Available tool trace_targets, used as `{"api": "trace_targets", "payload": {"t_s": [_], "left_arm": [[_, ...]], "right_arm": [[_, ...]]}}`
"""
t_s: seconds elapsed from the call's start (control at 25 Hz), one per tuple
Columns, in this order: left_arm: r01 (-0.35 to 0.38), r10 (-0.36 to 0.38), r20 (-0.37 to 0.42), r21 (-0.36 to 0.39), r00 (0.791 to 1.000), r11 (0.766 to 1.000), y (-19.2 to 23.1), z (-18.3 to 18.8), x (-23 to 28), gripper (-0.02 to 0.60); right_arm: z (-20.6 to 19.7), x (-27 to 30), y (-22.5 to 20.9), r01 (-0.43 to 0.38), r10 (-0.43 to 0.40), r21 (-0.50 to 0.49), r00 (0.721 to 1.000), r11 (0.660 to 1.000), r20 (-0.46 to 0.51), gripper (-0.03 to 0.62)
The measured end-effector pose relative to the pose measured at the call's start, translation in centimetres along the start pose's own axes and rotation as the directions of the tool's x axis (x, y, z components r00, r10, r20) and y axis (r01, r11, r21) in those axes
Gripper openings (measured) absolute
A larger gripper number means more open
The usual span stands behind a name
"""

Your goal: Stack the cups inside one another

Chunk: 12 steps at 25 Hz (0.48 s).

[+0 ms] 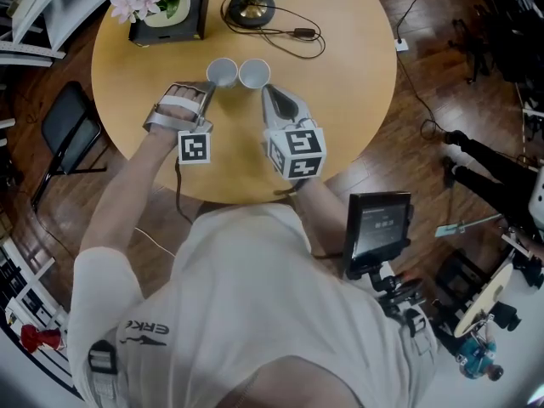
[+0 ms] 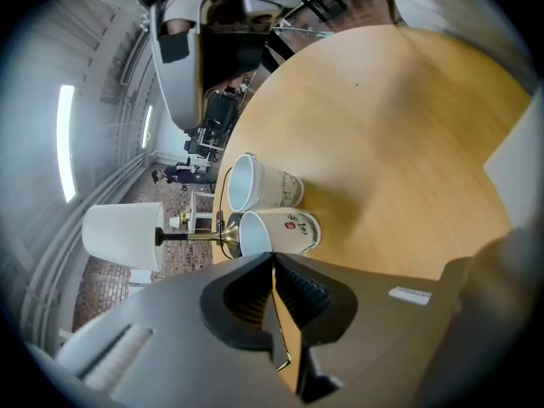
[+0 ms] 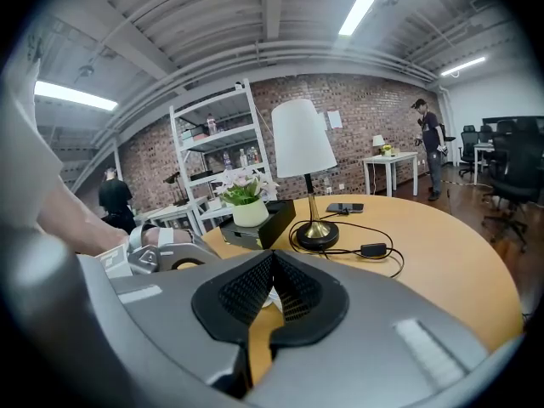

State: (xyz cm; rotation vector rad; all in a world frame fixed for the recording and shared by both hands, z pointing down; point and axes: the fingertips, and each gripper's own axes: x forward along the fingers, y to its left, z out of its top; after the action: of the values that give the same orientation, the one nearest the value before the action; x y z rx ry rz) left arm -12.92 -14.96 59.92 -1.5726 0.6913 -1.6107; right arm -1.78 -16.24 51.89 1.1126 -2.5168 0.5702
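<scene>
The left cup [image 1: 222, 71] and the right cup [image 1: 254, 73], both white, stand upright side by side mid-table, each empty. Nothing is nested yet, so the whole stacking job remains. The left gripper [image 1: 206, 89] sits just near-left of the left cup and the right gripper [image 1: 265, 90] just nearer than the right cup on the round table [image 1: 357, 75]. Both have their jaws pressed together on nothing.

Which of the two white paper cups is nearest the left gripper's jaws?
The white paper cup on the head view's left, ahead of the left gripper; the other cup stands farther right.
</scene>
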Motion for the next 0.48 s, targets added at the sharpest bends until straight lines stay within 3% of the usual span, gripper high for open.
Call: {"api": "trace_targets", "payload": {"t_s": [0.16, 0.48], "left_arm": [[-0.002, 0.002, 0.001, 0.030, 1.000, 1.000, -0.20, 0.38, 0.12, 0.012], [-0.015, 0.014, -0.019, -0.046, 1.000, 0.999, 0.57, -0.46, -0.43, 0.012]], "right_arm": [[0.10, -0.04, -0.28, 0.005, -0.005, 0.003, 1.000, 1.000, 0.003, 0.014], [0.50, -0.25, -0.18, 0.006, -0.006, 0.004, 1.000, 1.000, 0.011, 0.014]]}}
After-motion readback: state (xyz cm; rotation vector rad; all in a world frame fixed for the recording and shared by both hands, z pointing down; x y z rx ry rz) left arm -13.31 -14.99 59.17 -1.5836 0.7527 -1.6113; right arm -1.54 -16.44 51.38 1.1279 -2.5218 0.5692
